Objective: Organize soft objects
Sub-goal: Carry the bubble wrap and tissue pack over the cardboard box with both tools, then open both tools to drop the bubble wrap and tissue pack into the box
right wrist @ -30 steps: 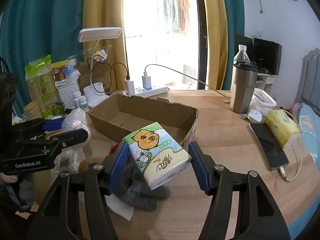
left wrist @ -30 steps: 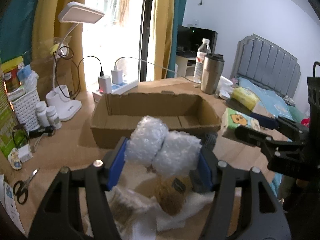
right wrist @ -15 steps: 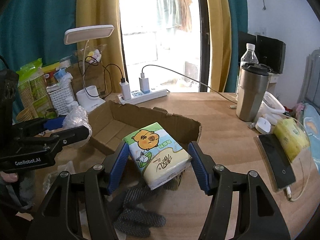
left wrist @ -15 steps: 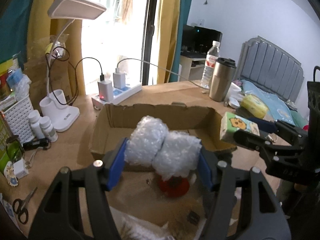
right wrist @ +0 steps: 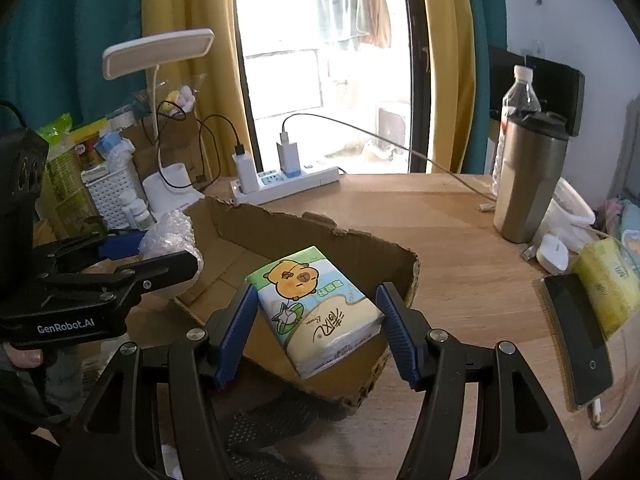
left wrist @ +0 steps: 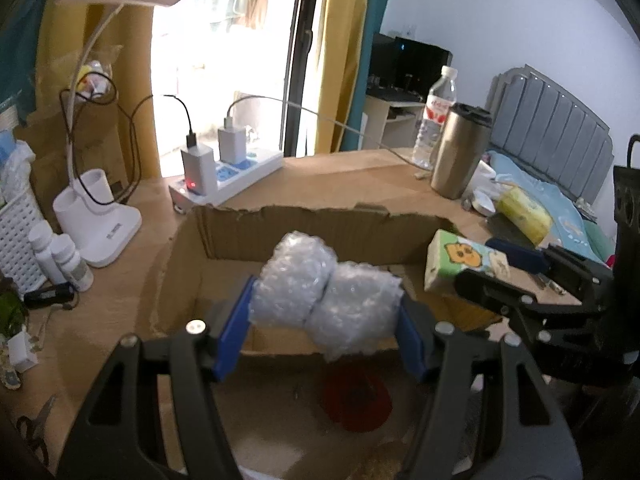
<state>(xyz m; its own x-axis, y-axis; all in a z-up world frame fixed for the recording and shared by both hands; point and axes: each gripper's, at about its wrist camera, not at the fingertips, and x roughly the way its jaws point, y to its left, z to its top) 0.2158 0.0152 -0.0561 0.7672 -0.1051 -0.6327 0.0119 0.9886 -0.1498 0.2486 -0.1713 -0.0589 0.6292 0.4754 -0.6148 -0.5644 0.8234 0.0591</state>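
Left gripper (left wrist: 326,334) is clamped on a bubble wrap roll (left wrist: 324,298), the roll's long axis running straight across between the pads. It hangs over the near wall of the box (left wrist: 304,232), so I read the drop point as just ahead and below. Right gripper (right wrist: 316,330) pinches a tissue pack (right wrist: 314,308) over the box's near right corner, long axis skewed to the jaws. Both 2 loads sit about equally close to the open floor; neither rests in it yet. A glove (right wrist: 264,432) lies on the table (right wrist: 460,248) under the right gripper.
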